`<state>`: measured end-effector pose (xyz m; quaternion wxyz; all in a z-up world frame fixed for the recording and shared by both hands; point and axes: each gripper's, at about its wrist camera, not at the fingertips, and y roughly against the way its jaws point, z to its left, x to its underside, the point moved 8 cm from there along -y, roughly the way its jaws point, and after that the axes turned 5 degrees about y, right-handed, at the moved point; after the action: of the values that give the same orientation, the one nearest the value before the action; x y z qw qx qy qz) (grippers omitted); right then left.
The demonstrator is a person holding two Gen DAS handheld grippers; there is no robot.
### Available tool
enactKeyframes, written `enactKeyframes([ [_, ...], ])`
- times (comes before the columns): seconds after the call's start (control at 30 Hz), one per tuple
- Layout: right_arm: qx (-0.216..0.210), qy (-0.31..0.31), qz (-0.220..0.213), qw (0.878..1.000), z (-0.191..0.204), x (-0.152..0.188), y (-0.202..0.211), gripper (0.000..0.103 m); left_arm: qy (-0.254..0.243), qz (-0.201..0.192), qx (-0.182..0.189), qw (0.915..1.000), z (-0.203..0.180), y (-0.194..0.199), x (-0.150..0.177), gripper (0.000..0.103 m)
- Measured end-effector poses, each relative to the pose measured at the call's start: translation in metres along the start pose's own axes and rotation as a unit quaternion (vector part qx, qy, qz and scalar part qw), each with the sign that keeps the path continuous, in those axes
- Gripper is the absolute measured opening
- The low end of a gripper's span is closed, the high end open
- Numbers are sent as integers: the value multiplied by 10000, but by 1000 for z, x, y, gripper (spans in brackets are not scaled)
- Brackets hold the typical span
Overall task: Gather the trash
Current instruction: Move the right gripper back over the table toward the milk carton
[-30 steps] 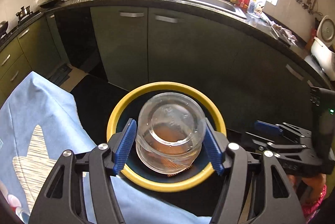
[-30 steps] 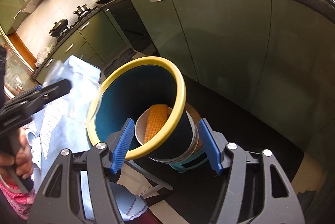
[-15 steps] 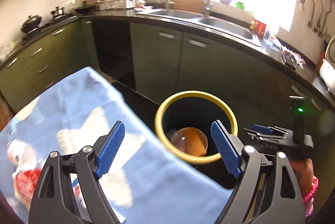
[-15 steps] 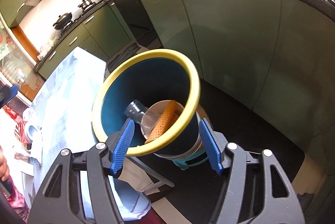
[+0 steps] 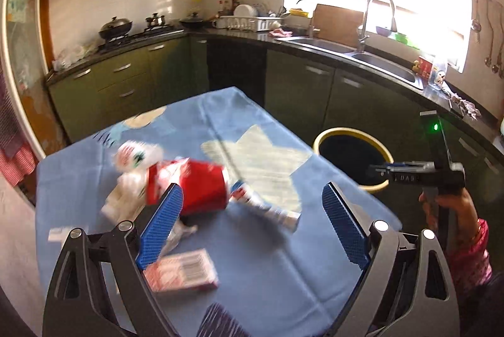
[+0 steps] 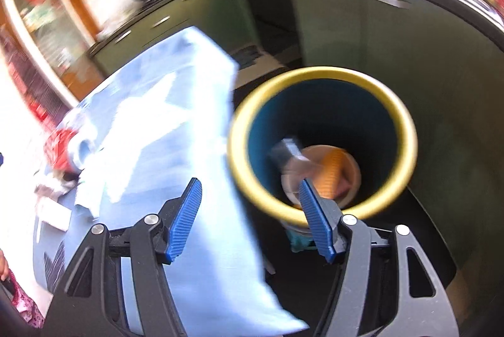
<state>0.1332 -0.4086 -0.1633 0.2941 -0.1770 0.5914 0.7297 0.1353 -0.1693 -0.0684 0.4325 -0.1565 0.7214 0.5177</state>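
A yellow-rimmed dark bin (image 5: pixel 324 141) stands beside the blue-clothed table (image 5: pixel 267 267); it also shows in the right wrist view (image 6: pixel 249 129). Inside it lie a clear plastic cup (image 6: pixel 288 156), a white bowl (image 6: pixel 352 176) and an orange piece (image 6: pixel 330 176). On the table lie a red cup (image 5: pixel 204 189), white and red wrappers (image 5: pixel 132 160), a tube (image 5: pixel 267 208) and a red-white packet (image 5: pixel 186 271). My left gripper (image 5: pixel 252 230) is open and empty above the table near the red cup. My right gripper (image 6: pixel 249 217) is open and empty beside the bin's rim; it also shows in the left wrist view (image 5: pixel 406 171).
Green kitchen cabinets (image 5: pixel 299 85) and a black counter with a sink (image 5: pixel 330 45) run behind the table and bin. A stove with pots (image 5: pixel 126 31) is at the back left. The floor around the bin is dark.
My left gripper let the clear cup drop into the bin, opened, and swung left over the table trash. My right gripper turned left, away from the bin.
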Motion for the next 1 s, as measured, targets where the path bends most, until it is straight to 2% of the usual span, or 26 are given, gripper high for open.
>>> enactKeyframes([
  [0.23, -560, 958, 158, 9937, 99, -1, -15, 61, 509, 227, -282, 9980, 56, 21, 53, 90],
  [0.37, -1034, 1585, 308, 9814, 162, 6, -19, 61, 652, 228, -367, 9969, 74, 28, 64, 90],
  [0.43, -1478, 2089, 370, 9660, 200, 14, -15, 61, 653, 195, -413, 9968, 81, 35, 67, 90],
  [0.5, -1877, 2680, 394, 9442, 233, 22, -10, 61, 639, 135, -409, 9970, 85, 43, 70, 90],
  [0.63, -2193, 3903, 548, 8925, 283, 35, -11, 61, 626, 21, -484, 9969, 94, 59, 69, 90],
  [0.73, -2267, 4428, 732, 8644, 304, 42, -21, 61, 701, -66, -634, 9955, 104, 70, 66, 90],
  [0.87, -2206, 4721, 944, 8482, 319, 46, -41, 61, 908, -114, -670, 9935, 117, 79, 65, 92],
  [1.0, -2213, 4852, 1048, 8394, 327, 49, -51, 61, 952, -106, -704, 9929, 123, 80, 65, 92],
])
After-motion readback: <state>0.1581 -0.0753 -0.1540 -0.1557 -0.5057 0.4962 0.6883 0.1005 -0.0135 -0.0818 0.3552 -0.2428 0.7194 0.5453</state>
